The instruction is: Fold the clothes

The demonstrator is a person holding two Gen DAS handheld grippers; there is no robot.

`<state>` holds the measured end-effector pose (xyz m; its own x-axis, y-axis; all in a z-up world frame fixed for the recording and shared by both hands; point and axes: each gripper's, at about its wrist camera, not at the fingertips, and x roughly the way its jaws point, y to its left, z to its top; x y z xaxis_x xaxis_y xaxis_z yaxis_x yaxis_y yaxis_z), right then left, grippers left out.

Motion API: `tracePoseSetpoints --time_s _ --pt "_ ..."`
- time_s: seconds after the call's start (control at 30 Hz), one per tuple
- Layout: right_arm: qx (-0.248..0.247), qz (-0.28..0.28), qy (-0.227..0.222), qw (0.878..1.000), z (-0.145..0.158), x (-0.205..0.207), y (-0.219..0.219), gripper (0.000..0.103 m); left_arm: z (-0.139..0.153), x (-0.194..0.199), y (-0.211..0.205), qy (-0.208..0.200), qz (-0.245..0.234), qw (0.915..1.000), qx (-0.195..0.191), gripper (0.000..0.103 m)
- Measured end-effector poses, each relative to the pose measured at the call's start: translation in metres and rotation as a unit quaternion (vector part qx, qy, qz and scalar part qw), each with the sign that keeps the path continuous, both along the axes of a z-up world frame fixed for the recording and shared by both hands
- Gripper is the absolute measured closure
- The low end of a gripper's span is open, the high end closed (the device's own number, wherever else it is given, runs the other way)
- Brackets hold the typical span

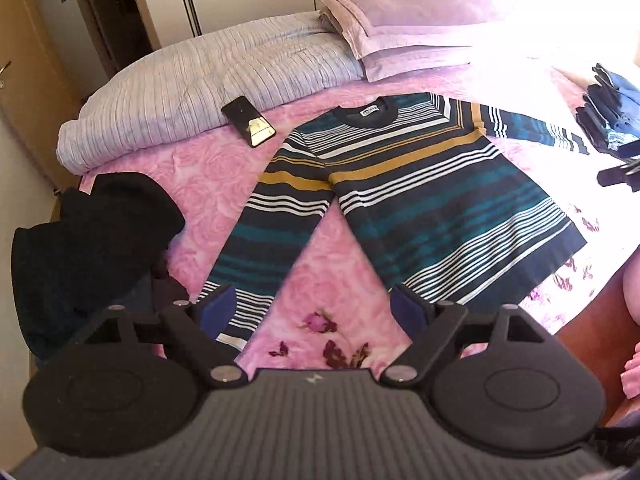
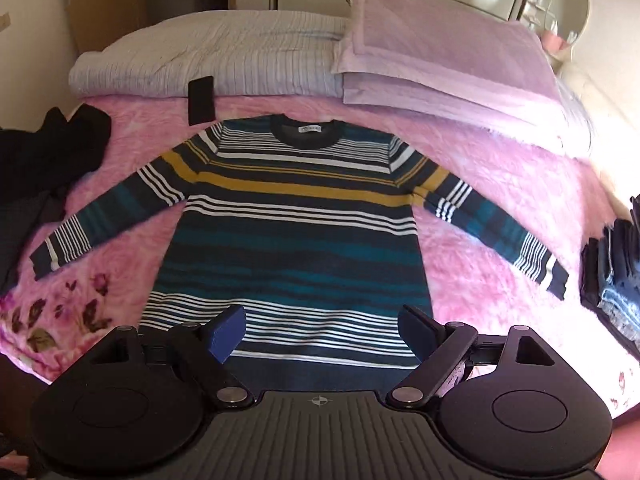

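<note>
Pink floral blanket (image 2: pixel 500 184) covers the bed. From the right wrist view: phone (image 2: pixel 201 100) at 11 o'clock of the sweater, just beside its collar; black garment (image 2: pixel 52 152) at 9 o'clock; folded stack (image 2: pixel 616 280) at 3 o'clock; quilt (image 2: pixel 208 60) and pillows (image 2: pixel 448 52) at 12 o'clock. Nothing lies on the sweater (image 2: pixel 292 232). It lies flat at bed centre, collar up, sleeves angled outward, striped teal, navy, white and mustard. Left gripper (image 1: pixel 316 312): jaws spread wide, empty, above the cuff. Right gripper (image 2: pixel 320 332): jaws spread wide, empty, above the hem.
</note>
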<state>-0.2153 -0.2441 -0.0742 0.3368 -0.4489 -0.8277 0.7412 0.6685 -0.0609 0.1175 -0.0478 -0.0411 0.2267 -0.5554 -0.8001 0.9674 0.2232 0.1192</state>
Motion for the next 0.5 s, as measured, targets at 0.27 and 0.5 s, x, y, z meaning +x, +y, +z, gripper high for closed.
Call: tracePoseSetpoints --time_s 0.27,0.5 --pt "0.011 -0.03 0.004 0.999 -0.042 0.018 0.005 0.017 -0.019 0.003 0.003 -0.007 -0.017 0.9998 -0.003 0.022" --pt "0.029 -0.021 0.008 0.999 -0.055 0.024 -0.003 0.017 -0.036 -0.008 -0.025 -0.059 -0.038 0.9973 0.02 0.022"
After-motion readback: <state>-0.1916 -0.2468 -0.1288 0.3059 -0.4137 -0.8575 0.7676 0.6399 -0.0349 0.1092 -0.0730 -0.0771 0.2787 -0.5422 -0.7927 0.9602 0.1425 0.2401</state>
